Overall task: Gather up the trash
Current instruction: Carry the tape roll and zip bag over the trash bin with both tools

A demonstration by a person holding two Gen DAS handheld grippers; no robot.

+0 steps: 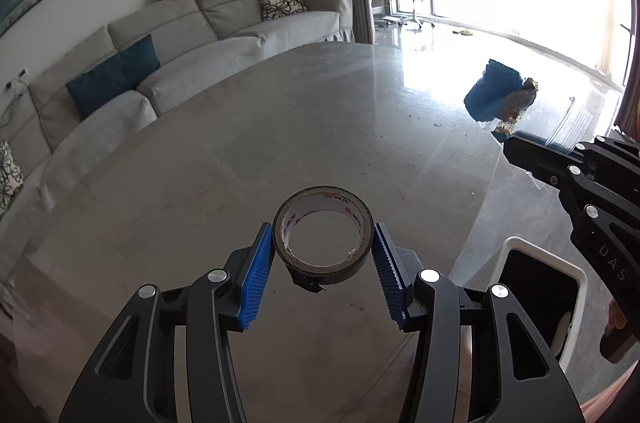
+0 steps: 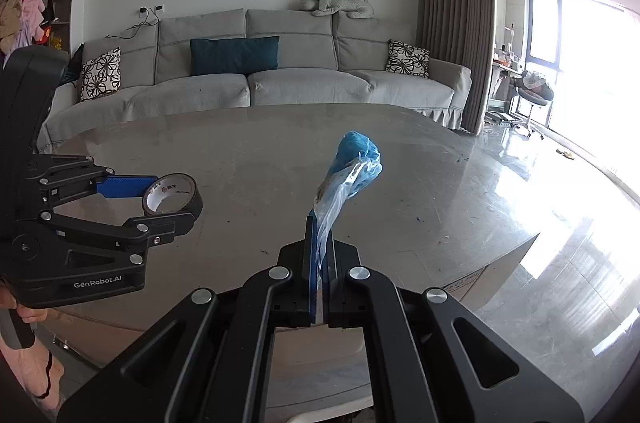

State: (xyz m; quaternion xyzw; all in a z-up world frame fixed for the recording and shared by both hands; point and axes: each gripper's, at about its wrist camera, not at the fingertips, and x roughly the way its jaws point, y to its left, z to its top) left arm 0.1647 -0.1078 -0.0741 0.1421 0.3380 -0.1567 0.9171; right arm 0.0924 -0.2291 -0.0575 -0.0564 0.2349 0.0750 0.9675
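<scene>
My left tongs (image 1: 324, 255) are clamped on a roll of tape (image 1: 323, 243), one blue pad pressed to each side of its outer wall, and I hold it in the air above the surface (image 1: 248, 143). My right tongs (image 2: 320, 263) are pressed together on the thin neck of a clear plastic bag (image 2: 344, 183) with a blue wad bunched in its far end; from the left wrist view some brownish scraps show inside it too. The bag hangs off the tips, clear of the surface.

The white bin (image 1: 576, 287) sits low beside the surface, below my right tongs in the left wrist view.

My worry is the bag. I grip only slick film, and the weight sits well out from the pads, so a quick swing could slide the film out and drop it on the floor, or spill the scraps if the mouth is not sealed; I cannot tell whether it is.

The tape is round and held at just two lines of contact. If I tilt it, it may pivot or pop free and roll away.

Both hands heading for one bin opening could also collide.
</scene>
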